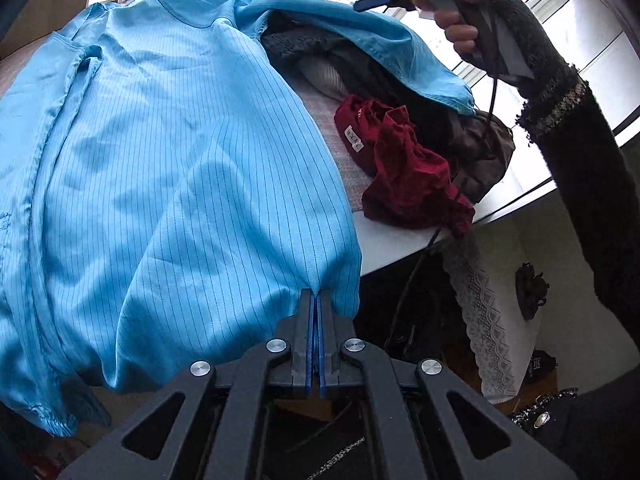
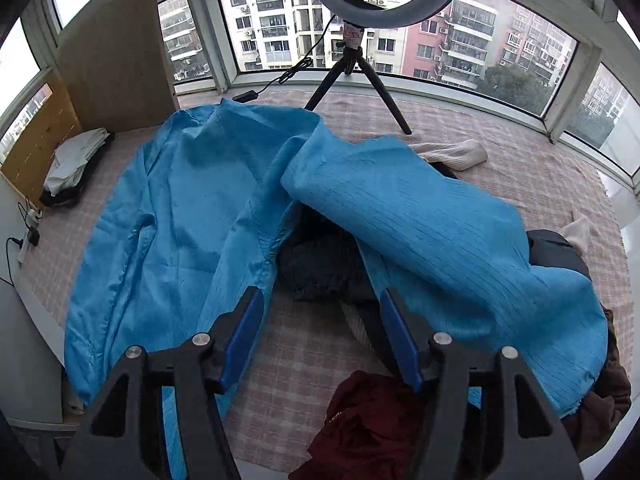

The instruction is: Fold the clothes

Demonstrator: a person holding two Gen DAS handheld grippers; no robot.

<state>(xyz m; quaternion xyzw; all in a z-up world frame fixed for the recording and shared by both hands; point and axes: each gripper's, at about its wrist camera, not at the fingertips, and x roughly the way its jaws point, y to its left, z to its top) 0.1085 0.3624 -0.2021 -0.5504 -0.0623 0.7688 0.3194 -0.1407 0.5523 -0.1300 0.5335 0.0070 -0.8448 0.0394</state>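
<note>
Left gripper (image 1: 315, 300): fingers pressed together on the hem of the blue shirt (image 1: 160, 152), at the near edge of the desk (image 1: 384, 248)
Right gripper (image 2: 320, 320): fingers spread wide, holding nothing; it hangs above the desk, one sleeve (image 2: 440, 240) beyond it
Blue shirt: spread over the checked cloth (image 2: 500, 152); the sleeve lies over a pile of dark clothes (image 2: 320, 264)
Red garment (image 1: 408, 176): crumpled beside the shirt, near the desk's edge
Ring light (image 2: 360, 60): on a tripod by the window (image 2: 280, 20)
</note>
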